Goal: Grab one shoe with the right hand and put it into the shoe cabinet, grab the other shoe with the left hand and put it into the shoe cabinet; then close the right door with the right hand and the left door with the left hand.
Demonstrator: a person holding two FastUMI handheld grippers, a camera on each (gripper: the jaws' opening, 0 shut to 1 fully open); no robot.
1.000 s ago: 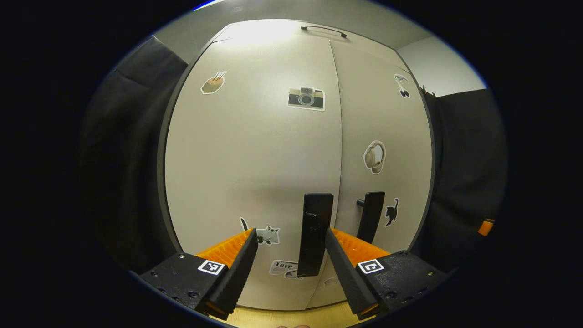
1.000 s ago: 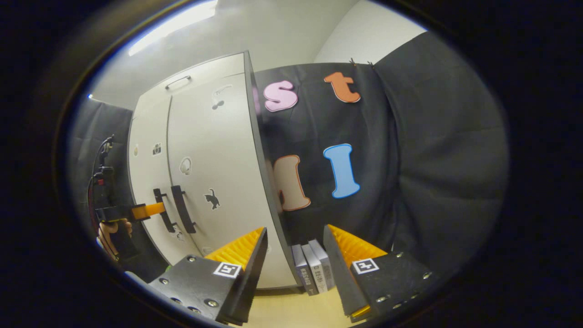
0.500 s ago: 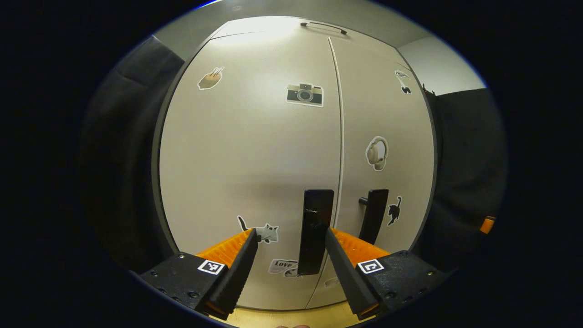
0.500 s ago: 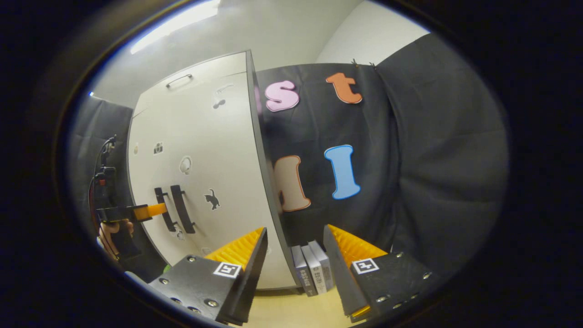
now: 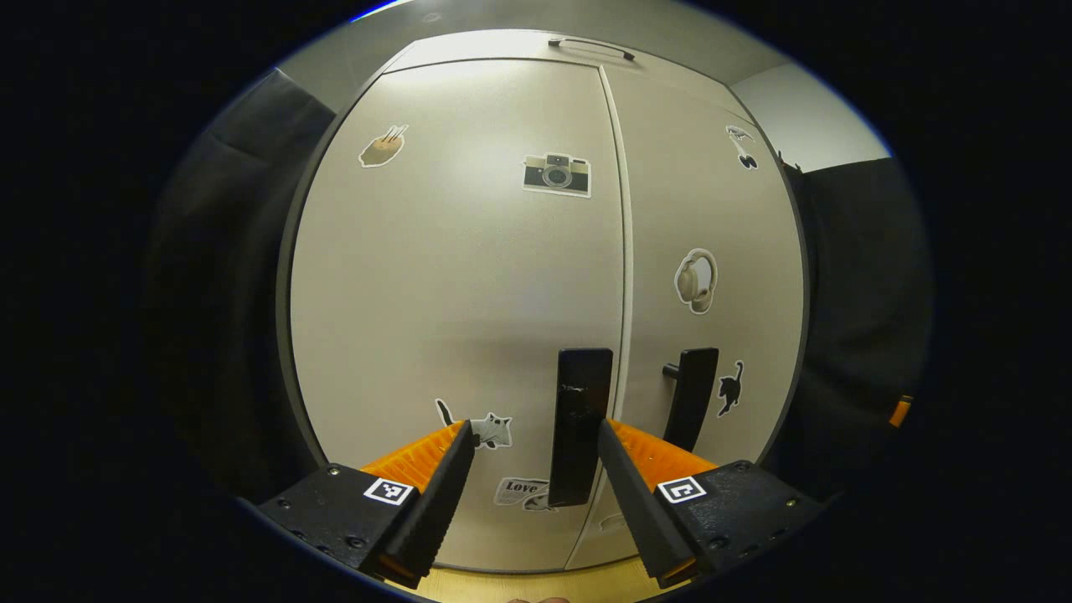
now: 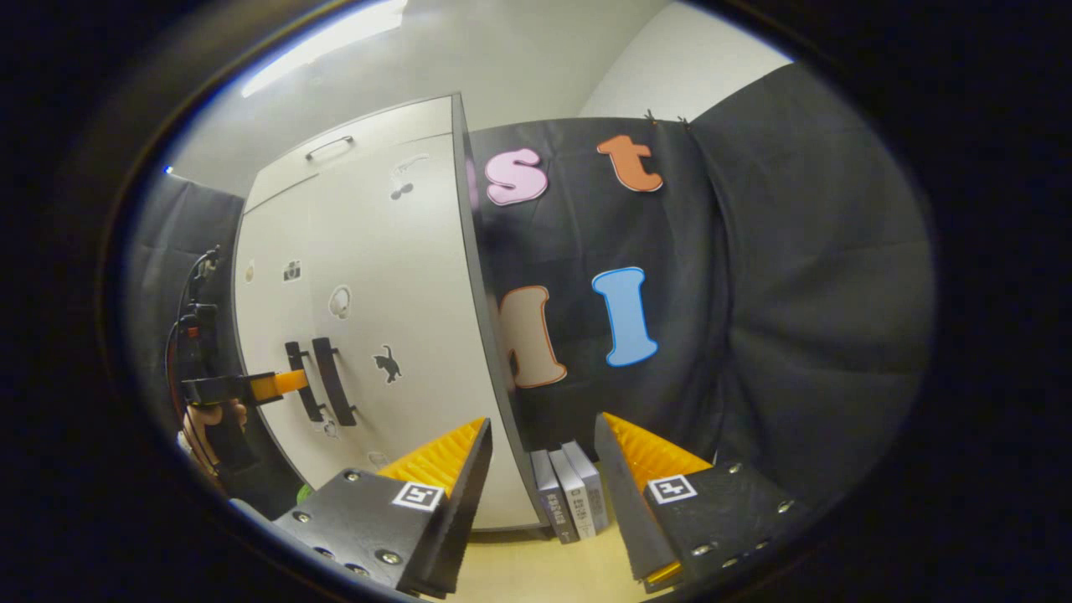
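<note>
Beige panels made up the shoe cabinet (image 5: 469, 276), and both were shut. Compared with one second earlier, the left door (image 5: 456, 285) had swung flush with the right door (image 5: 712, 251), leaving only a thin seam between them. The left hand-held gripper (image 5: 529, 435) stood with its fingers spread wide, straddling the black left handle (image 5: 579, 427) without clamping it, the same spacing as before. The right handle (image 5: 692, 399) sat just beside it. In the right gripper view, the right hand-held gripper (image 6: 540, 440) hung wide apart and empty, well off the cabinet's side, near a few upright books (image 6: 569, 494) on the wooden surface (image 6: 536, 569). Its aim had barely shifted. The shoes were hidden behind the doors.
</note>
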